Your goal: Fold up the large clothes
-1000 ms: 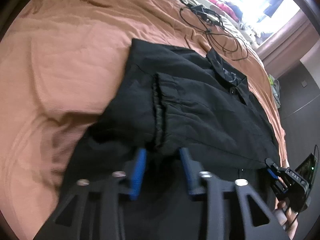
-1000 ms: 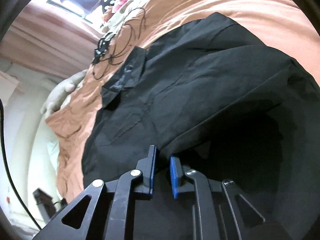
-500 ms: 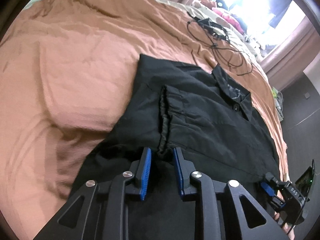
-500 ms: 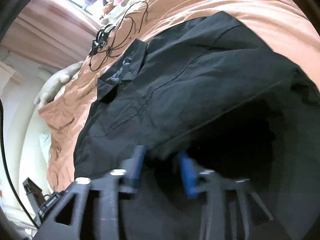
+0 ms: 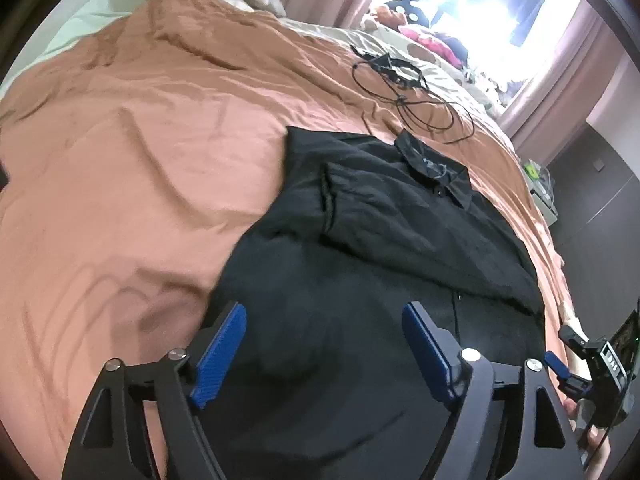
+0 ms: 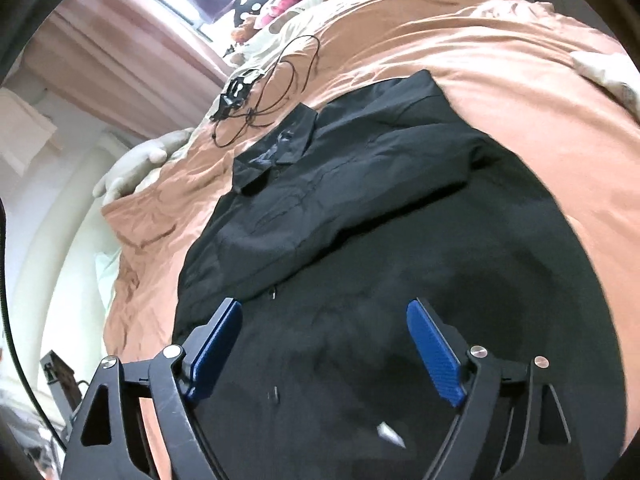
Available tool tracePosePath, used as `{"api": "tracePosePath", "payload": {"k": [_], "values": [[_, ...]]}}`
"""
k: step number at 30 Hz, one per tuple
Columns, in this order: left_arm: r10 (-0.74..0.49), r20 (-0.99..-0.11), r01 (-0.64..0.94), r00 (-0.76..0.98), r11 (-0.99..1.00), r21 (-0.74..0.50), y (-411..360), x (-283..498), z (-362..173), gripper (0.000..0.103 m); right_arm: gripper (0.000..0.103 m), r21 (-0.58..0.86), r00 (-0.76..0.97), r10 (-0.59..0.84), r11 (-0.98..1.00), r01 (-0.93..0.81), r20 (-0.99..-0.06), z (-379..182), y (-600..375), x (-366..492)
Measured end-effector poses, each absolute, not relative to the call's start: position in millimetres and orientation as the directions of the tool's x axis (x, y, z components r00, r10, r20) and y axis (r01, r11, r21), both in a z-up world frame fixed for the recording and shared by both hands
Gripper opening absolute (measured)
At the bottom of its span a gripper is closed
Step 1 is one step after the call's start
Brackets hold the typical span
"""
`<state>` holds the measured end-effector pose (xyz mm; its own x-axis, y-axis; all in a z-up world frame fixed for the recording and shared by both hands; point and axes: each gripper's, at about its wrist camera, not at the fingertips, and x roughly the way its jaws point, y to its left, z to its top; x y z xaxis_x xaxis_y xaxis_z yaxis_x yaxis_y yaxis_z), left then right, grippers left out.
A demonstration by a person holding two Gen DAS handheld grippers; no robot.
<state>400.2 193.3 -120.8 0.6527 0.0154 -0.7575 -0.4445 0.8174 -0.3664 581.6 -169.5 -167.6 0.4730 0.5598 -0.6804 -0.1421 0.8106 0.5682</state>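
A black collared shirt (image 5: 380,248) (image 6: 380,216) lies spread on the orange bedcover (image 5: 140,160) (image 6: 500,60), collar at the far end, a sleeve folded across its chest. My left gripper (image 5: 324,320) hovers above the near part of the shirt, its jaws opening wide, blue pads apart and nothing between them. My right gripper (image 6: 324,316) hangs over the near part too, jaws also opening, nothing gripped. The right gripper (image 5: 576,364) shows at the lower right edge of the left wrist view with a hand (image 5: 596,440) behind it.
A tangle of black cable (image 5: 404,92) (image 6: 260,100) lies on the bedcover beyond the collar. Pillows and soft toys (image 5: 424,40) sit by the bright window. A white plush (image 6: 132,164) lies at the bed's left side, a bedside unit (image 5: 542,196) at the right.
Both grippers let go of the shirt's fold and opened wide. Both pulled back and rose, so more of the shirt and the bed shows now.
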Motion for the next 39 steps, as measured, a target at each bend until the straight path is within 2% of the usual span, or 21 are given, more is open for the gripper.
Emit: {"api": "tracePosePath", "payload": {"k": [4, 10, 26, 39], "values": [[0.017, -0.744, -0.439, 0.668, 0.816, -0.376, 190, 369, -111, 0.092, 0.086, 0.535, 0.484, 0.541, 0.828, -0.164, -0.688, -158, -187, 550], [0.051, -0.716, -0.428, 0.696, 0.831, -0.357, 178, 322, -86, 0.096, 0.086, 0.496, 0.546, 0.489, 0.856, -0.15, -0.68, -137, -228, 503], [0.092, -0.684, -0.388, 0.723, 0.874, -0.292, 128, 193, -48, 0.096, 0.086, 0.46, 0.617, 0.421, 0.882, -0.107, -0.665, -106, -333, 379], [0.112, -0.676, -0.412, 0.728, 0.86, -0.301, 118, 114, -59, 0.096, 0.086, 0.476, 0.613, 0.414, 0.877, -0.069, -0.673, -143, -389, 314]]}}
